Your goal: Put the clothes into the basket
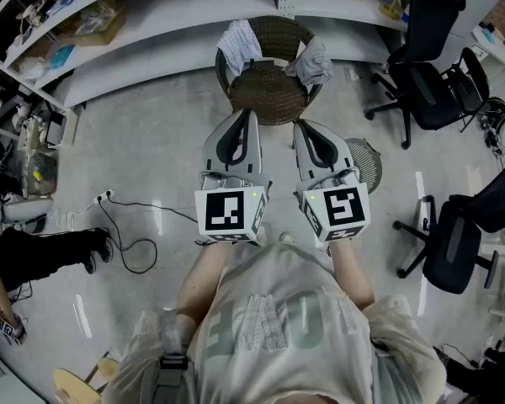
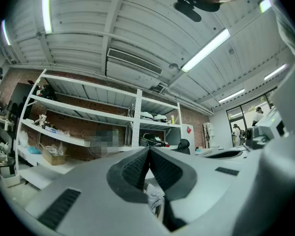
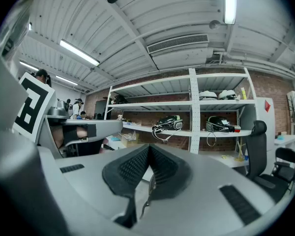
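Observation:
A dark wicker basket (image 1: pixel 269 95) stands on the floor in front of the shelving. A pale checked garment (image 1: pixel 238 45) hangs over its left rim and a grey garment (image 1: pixel 314 64) over its right rim. My left gripper (image 1: pixel 249 113) is level and shut with nothing in it, its tip just short of the basket's near rim. My right gripper (image 1: pixel 299 125) is beside it, also shut and empty. In the left gripper view the closed pads (image 2: pixel 137 168) meet at a point, and a bit of grey cloth (image 2: pixel 155 198) shows below them. The right gripper (image 3: pixel 149 148) has its pads pressed together.
Long white shelves (image 1: pixel 151 49) run behind the basket. Black office chairs (image 1: pixel 425 82) stand at the right, another (image 1: pixel 454 242) nearer. A small wire bin (image 1: pixel 368 163) sits by my right gripper. A cable (image 1: pixel 130 242) lies on the floor at left, near a seated person's legs (image 1: pixel 42 255).

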Demonstrator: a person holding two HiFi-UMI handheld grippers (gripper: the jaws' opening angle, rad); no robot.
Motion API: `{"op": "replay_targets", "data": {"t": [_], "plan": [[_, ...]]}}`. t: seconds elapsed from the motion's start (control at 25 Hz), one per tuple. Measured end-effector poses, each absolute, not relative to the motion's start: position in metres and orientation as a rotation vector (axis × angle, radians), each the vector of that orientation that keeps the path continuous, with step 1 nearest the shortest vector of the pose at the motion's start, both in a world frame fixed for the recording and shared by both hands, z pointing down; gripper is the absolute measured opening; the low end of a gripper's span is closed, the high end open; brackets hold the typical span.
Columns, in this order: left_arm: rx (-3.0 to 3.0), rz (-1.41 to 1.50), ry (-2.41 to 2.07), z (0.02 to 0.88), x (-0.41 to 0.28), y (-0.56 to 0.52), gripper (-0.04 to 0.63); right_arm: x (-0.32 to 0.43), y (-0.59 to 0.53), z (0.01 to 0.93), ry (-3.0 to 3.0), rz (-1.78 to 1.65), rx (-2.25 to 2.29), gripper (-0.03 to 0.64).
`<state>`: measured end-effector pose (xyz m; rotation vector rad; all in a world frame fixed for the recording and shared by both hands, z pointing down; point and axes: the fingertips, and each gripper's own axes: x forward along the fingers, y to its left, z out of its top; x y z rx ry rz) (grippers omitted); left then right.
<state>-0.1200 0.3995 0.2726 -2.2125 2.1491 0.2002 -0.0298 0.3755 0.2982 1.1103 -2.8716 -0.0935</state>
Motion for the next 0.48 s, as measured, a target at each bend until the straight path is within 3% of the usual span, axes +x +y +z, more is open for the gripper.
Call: {"op": "replay_targets", "data": {"t": [0.48], "plan": [[-2.177, 0.238, 2.165, 0.273, -0.157, 0.396, 0.017, -0.043, 0.366, 0.3, -2.857, -0.087, 1.125, 0.02]]}}
